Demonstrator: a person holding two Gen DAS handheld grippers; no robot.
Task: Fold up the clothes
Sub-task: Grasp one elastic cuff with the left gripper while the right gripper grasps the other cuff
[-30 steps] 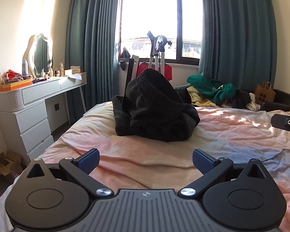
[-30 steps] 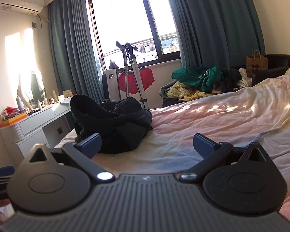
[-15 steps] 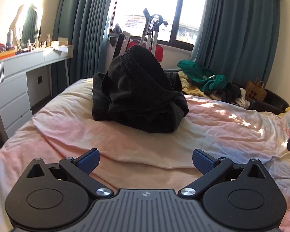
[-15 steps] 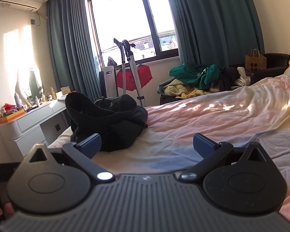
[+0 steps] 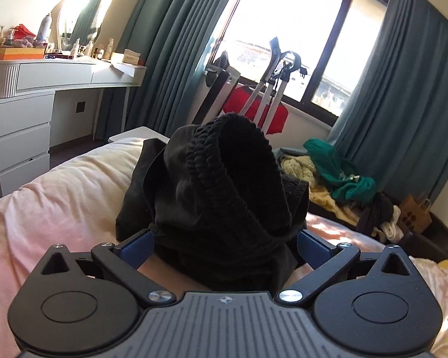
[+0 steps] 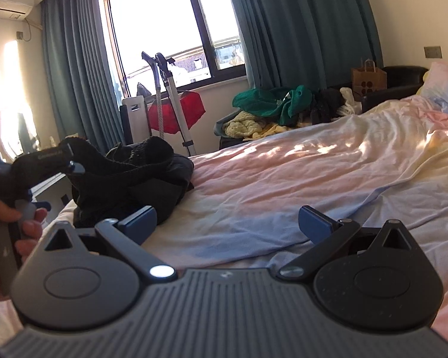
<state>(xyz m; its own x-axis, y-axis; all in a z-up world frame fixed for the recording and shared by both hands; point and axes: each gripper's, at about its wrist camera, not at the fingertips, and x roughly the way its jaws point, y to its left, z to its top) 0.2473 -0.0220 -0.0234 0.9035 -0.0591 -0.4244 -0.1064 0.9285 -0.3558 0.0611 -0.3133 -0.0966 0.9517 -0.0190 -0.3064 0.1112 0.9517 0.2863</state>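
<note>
Right now one black garment sits crumpled in a heap on the bed, its ribbed waistband standing up in a loop at the top. It looks soft and floppy, fairly thick and light enough for one claw, likely to sag and slide out of shape when lifted; the ribbed band or a hem edge seems the firmest place to pinch. The left claw is spread wide, its two blue fingers on either side of the heap's near edge, gripping nothing. The right claw is also spread wide and empty, the garment ahead and to its left, bare sheet straight in front. A hand shows at its far left, holding the other tool. Beyond both claws, by the window, lies one pile of mixed clothes, too tangled to count.
</note>
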